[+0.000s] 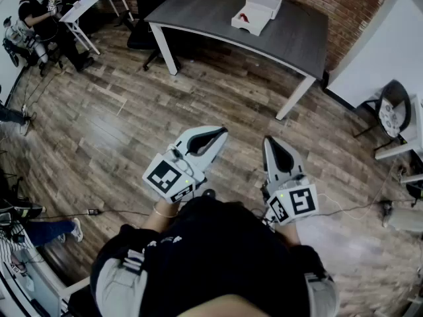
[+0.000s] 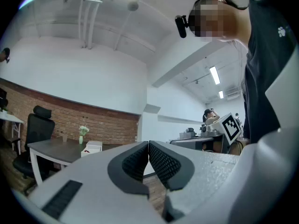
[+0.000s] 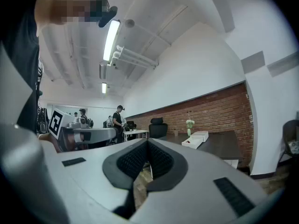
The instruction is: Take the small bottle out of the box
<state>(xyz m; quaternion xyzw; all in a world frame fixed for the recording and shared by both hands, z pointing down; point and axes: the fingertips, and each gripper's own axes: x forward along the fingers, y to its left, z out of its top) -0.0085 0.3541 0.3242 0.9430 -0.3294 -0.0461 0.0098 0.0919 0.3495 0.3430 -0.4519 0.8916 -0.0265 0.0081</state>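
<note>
Left gripper (image 1: 220, 133), right gripper (image 1: 270, 141) held close, fingers pressed together, empty. Box (image 1: 256, 12) on surface (image 1: 198, 8) well apart; approach judged needed next.

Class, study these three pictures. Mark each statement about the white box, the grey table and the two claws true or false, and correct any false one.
1. The white open box rests on the dark grey rectangular table. True.
2. The left claw grips the box. False: its jaws are shut on nothing, and it is held near the person's body, far from the table.
3. The right claw is shut and empty. True.
4. The table stands on grey carpet. False: it stands on a brown wooden plank floor.
</note>
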